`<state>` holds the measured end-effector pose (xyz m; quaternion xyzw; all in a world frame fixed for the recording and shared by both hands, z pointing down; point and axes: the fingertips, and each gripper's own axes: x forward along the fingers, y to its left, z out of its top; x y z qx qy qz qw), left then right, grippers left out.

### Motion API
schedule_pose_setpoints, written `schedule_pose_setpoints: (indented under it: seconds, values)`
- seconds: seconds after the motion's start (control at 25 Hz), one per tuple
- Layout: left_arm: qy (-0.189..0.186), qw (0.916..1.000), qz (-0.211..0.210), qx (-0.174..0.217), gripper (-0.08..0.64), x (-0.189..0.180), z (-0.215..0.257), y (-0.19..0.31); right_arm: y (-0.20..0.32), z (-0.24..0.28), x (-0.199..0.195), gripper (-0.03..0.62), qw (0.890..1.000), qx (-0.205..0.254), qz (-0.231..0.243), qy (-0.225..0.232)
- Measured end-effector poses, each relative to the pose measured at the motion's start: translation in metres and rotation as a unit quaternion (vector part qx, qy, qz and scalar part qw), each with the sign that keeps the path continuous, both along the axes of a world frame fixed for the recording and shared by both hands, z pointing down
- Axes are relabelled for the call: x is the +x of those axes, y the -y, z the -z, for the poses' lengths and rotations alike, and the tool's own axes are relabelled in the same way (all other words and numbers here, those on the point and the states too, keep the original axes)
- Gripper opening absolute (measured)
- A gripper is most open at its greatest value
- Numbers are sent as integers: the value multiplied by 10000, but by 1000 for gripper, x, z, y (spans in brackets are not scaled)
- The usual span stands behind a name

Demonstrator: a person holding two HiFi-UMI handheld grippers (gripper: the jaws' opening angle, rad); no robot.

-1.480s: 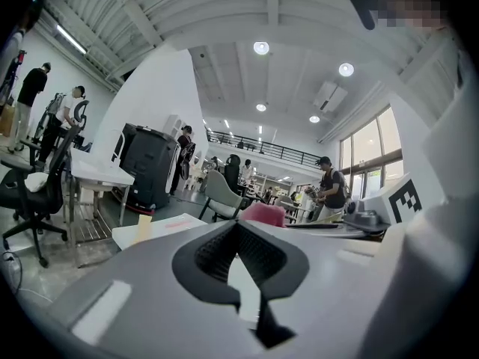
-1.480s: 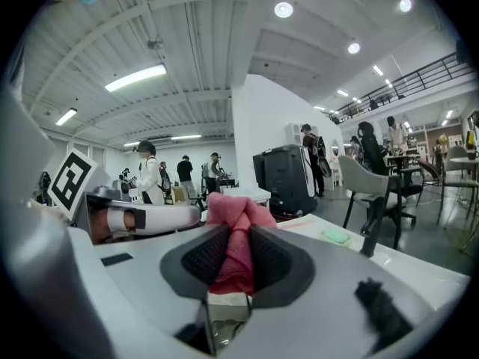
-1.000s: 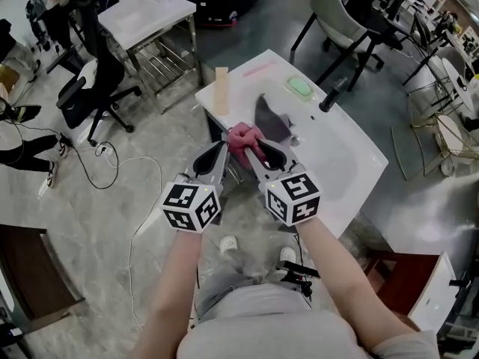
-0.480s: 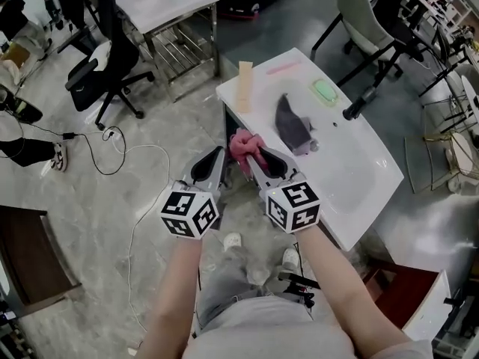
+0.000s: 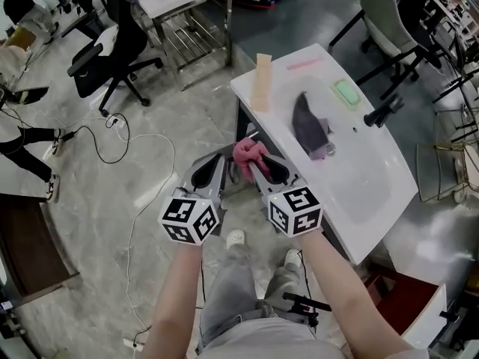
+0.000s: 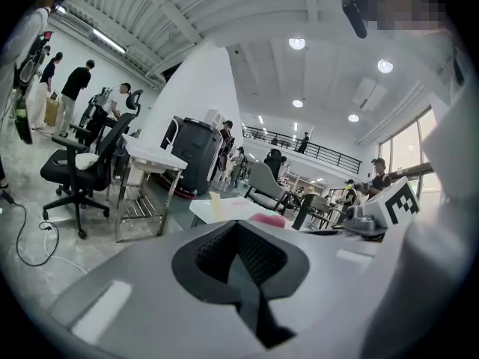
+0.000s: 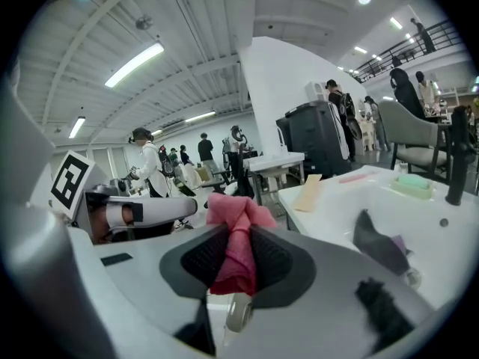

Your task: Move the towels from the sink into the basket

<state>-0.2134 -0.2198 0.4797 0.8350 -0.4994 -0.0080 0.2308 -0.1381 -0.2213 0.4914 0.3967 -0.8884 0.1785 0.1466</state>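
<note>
Jaws of the left gripper (image 5: 217, 160) are pressed together with nothing between them; it hangs over the floor, off the near left corner of the sink (image 5: 359, 178). Just beside it, closer to that corner, the right gripper (image 5: 254, 167) has its jaws clamped on a pink towel (image 5: 249, 152). The cloth is bunched into a knot above the pads, and a short tail hangs below them. So this towel is clear of the sink but not yet in the basket, which no view shows.

Inside the sink, towards its far end, a grey towel (image 5: 307, 124) lies crumpled in the basin, left of the black tap (image 5: 383, 113).

Both towels look soft, light and limp — they will sag and swing rather than hold a shape, and may be damp. A pinch on a thick gathered fold, as on the pink one, should carry well. For the grey one, its raised ridge looks the best place to grip.
</note>
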Motion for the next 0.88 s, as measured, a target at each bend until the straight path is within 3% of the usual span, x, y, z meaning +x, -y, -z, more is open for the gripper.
schedule_pose_setpoints:
  seconds: [0.88]
  values:
    - [134, 9967, -12, -800, 3, -23, -127, 2, 16, -159, -17, 104, 9927, -1035, -53, -616]
